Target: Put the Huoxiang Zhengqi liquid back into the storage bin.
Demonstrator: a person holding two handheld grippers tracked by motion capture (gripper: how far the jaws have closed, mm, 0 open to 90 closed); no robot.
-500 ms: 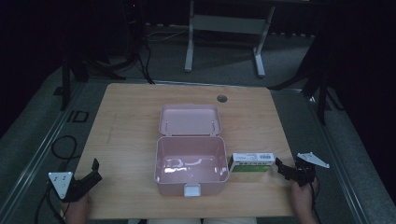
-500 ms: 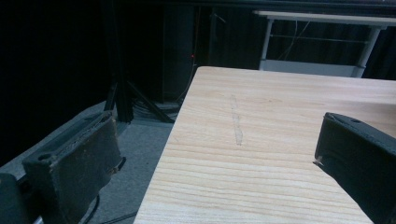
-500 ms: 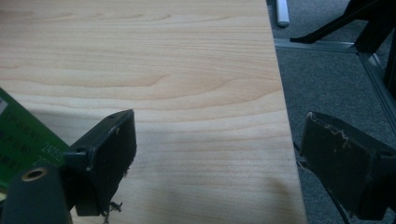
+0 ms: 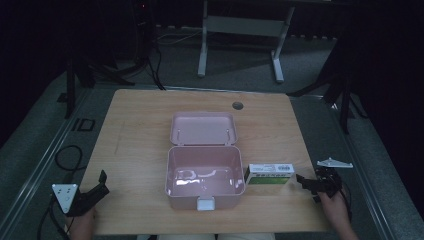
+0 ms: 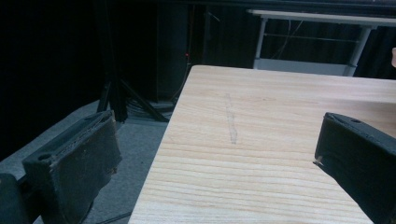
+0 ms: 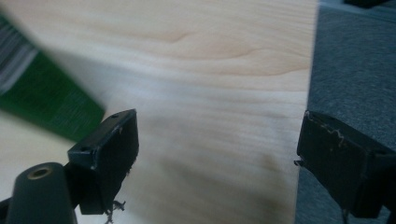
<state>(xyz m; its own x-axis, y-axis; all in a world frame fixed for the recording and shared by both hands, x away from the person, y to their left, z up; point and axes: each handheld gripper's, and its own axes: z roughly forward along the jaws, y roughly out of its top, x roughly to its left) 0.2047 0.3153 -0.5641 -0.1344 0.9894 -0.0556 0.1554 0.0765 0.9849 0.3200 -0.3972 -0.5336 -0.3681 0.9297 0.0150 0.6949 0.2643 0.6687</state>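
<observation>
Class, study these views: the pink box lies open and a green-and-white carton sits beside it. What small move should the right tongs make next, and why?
Probably ease the right tongs leftward until the jaws straddle the near end of the green-and-white carton. They stand open and empty just right of it, not touching, and the open pink box beside it looks empty, a likely destination. The left tongs sit far off at the table's left edge.
</observation>
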